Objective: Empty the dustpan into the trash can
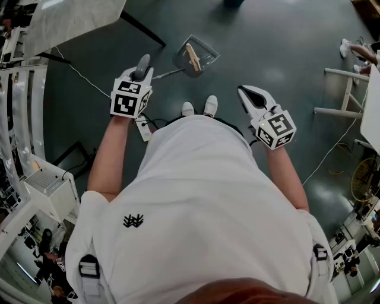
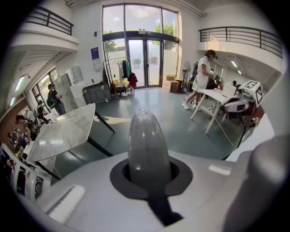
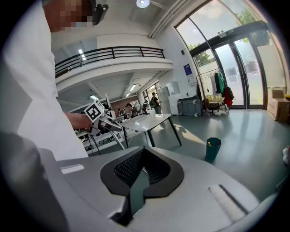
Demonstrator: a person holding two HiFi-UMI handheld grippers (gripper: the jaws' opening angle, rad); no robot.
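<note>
Head view: the dustpan (image 1: 197, 56), loaded with a wooden scrap (image 1: 192, 57), is rested on the floor. Left gripper view: its handle (image 2: 147, 145) is clamped by the left gripper (image 2: 147, 174). Right gripper view: the right gripper (image 3: 141, 170) is closed, empty. The trash can (image 3: 212, 148) is well apart, so the scrap could be spilled if the pan is tilted.

strong daylight comes through the tall glass doors (image 2: 144, 59), washing out the panes in both gripper views and laying a bright patch on the green floor (image 2: 181, 127) beside the marble table (image 2: 61, 133), while a round ceiling lamp (image 3: 143, 3) flares in the right gripper view. the head view is dimmer and flatter, with faint sheen spots on the floor. all three bow hard at the edges, the gripper views darken to black corners, and the close dustpan handle (image 2: 148, 145) is soft with pale highlight streaks.
</note>
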